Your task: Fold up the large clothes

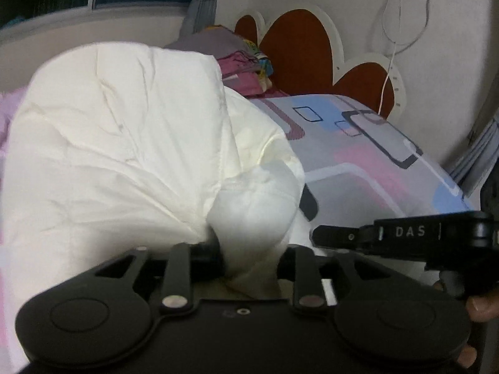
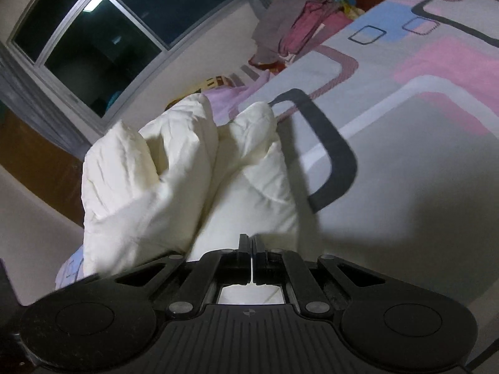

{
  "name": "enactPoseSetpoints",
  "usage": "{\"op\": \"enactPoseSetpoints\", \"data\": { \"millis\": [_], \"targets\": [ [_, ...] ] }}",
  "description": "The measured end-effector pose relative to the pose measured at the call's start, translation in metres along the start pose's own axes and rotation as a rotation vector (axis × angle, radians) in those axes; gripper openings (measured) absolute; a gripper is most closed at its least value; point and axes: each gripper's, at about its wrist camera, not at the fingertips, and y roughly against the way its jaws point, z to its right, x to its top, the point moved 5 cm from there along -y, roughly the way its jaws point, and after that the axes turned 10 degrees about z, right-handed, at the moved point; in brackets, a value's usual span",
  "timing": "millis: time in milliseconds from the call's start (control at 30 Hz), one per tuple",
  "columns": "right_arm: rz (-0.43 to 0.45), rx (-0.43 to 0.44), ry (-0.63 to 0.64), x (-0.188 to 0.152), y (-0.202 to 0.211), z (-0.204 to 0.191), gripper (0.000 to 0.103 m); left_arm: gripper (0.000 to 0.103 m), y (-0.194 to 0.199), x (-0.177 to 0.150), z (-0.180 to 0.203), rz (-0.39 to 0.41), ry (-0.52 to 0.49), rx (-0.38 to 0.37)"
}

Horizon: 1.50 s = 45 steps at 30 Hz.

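Observation:
A large puffy white quilted garment [image 1: 124,143] is bunched up over the bed in the left wrist view. My left gripper [image 1: 252,249] is shut on a thick wad of it, which bulges between the fingers. In the right wrist view the same white garment [image 2: 174,168] hangs in two puffy folds. My right gripper [image 2: 252,246] is shut on its thin edge, the jaws almost touching. The right gripper [image 1: 405,233], marked DAS, also shows at the right of the left wrist view, close beside the left one.
The bed sheet [image 2: 405,155] has grey, pink and blue rectangles. A pile of pink and grey clothes [image 1: 240,59] lies at the bed's head by a brown flower-shaped headboard [image 1: 299,50]. A dark window [image 2: 103,40] and a grey curtain stand to the left.

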Motion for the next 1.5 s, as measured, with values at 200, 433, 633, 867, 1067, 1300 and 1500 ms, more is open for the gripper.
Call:
{"op": "enactPoseSetpoints", "data": {
  "millis": [200,433,633,867,1067,1300,1500],
  "targets": [
    [-0.009,0.012,-0.021,0.006,0.006,0.009,0.002,0.085,-0.005,-0.005,0.016,0.007,0.01,-0.033],
    [0.0,-0.006,-0.024,0.009,0.002,0.014,0.002,0.085,0.0,0.001,0.005,0.042,0.156,-0.05],
    [0.002,-0.002,-0.012,0.011,0.0,0.01,0.002,0.1,0.007,0.004,-0.016,0.084,0.407,-0.165],
    [0.008,-0.001,-0.003,0.015,0.003,0.008,0.002,0.092,0.055,0.017,-0.054,0.229,0.797,-0.316],
    [0.045,0.057,0.013,0.027,0.013,-0.007,0.003,0.076,0.108,0.017,-0.11,0.275,0.463,0.116],
    [0.097,0.147,0.096,0.025,0.013,-0.059,0.089,0.072,0.058,0.0,-0.098,0.155,0.403,0.085],
    [0.01,0.121,0.173,0.015,-0.013,-0.086,0.089,0.072,0.059,0.0,-0.104,0.142,0.393,0.082]
  ]
}}
